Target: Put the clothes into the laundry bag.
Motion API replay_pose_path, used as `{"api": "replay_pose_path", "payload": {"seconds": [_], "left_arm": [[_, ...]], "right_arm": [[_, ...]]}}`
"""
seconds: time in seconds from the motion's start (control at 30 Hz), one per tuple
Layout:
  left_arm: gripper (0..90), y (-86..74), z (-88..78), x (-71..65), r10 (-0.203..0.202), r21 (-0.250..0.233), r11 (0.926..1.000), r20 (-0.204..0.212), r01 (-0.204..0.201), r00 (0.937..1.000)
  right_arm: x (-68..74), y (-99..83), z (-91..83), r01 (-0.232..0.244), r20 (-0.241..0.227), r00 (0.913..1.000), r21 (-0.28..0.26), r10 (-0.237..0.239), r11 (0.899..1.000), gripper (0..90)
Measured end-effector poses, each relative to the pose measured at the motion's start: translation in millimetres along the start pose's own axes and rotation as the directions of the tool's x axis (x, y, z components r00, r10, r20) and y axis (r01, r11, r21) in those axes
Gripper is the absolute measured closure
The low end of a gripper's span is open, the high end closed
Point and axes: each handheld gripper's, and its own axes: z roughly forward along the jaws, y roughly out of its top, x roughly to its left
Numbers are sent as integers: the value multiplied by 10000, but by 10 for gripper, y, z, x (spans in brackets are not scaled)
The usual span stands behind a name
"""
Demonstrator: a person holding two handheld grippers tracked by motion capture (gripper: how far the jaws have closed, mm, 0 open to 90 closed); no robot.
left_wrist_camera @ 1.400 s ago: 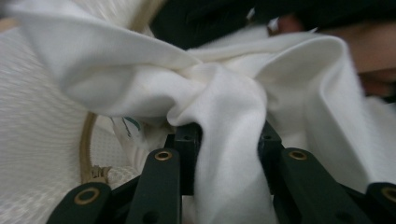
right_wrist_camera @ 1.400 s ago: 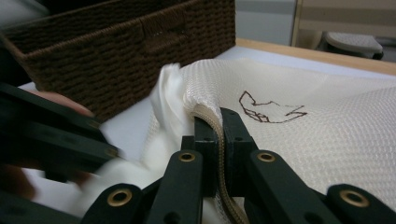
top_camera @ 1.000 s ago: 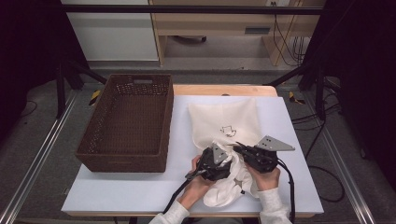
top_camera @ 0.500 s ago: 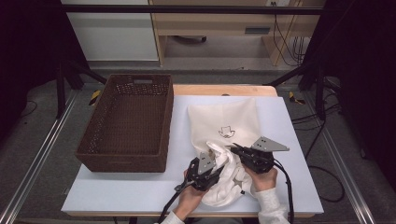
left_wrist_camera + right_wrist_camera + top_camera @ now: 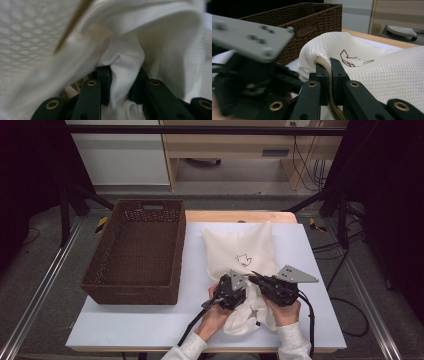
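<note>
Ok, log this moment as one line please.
left claw: shut on white garment | right claw: shut on mesh bag rim | wicker basket: untouched

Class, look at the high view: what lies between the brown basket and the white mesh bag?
Only bare table lies between the basket and bag.

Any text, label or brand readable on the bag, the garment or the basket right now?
None: no words, numbers or brand names can be read.
The mesh laundry bag bears a small dark line drawing, not lettering.
The white garment and the wicker basket show no print.
</note>
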Motion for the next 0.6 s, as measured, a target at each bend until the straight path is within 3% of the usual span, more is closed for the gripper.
{"api": "replay_pose_path", "payload": {"seconds": [0.03, 0.1, 0.13, 0.27, 0.3, 0.33, 0.43, 0.47, 0.57, 0.6], "left_arm": [[731, 0, 0, 0, 0, 0, 10000, 0, 0, 10000], [721, -33, 16, 96, -551, -178, 9983, 269, 556, 9981], [686, -57, -22, 85, -349, -294, 9989, 201, 354, 9992], [430, -119, -125, 58, -163, -432, 9989, 251, 174, 9996], [430, -144, -169, 62, -172, -493, 9986, 260, 185, 9995], [341, -204, -270, 80, -449, -680, 9966, 386, 474, 9982], [320, -280, -372, 99, -716, -880, 9932, 559, 764, 9959], [326, -354, -441, 108, -978, -907, 9903, 824, 1052, 9918], [381, -394, -447, 90, -1032, -729, 9913, 837, 1094, 9911], [381, -406, -416, 63, -810, -594, 9946, 676, 851, 9944]], "right_arm": [[0, 0, 0, 0, 0, 10000, 0, 0, 10000, 869], [-4, -13, 17, 90, 78, 9999, 125, -91, 9999, 869], [-19, -37, 38, -10, 23, 10000, 198, 10, 9998, 868], [-19, -71, 81, 135, 140, 9998, 437, -141, 9990, 868], [-19, -71, 81, 135, 140, 9998, 437, -141, 9990, 868], [-13, -81, 93, 195, 218, 9996, 495, -206, 9986, 867], [-14, -88, 104, 183, 236, 9995, 524, -195, 9985, 867], [-16, -96, 115, 218, 278, 9993, 589, -235, 9980, 867], [-17, -108, 135, 235, 317, 9992, 645, -255, 9976, 866], [-16, -114, 144, 231, 322, 9992, 671, -253, 9975, 866]]}}
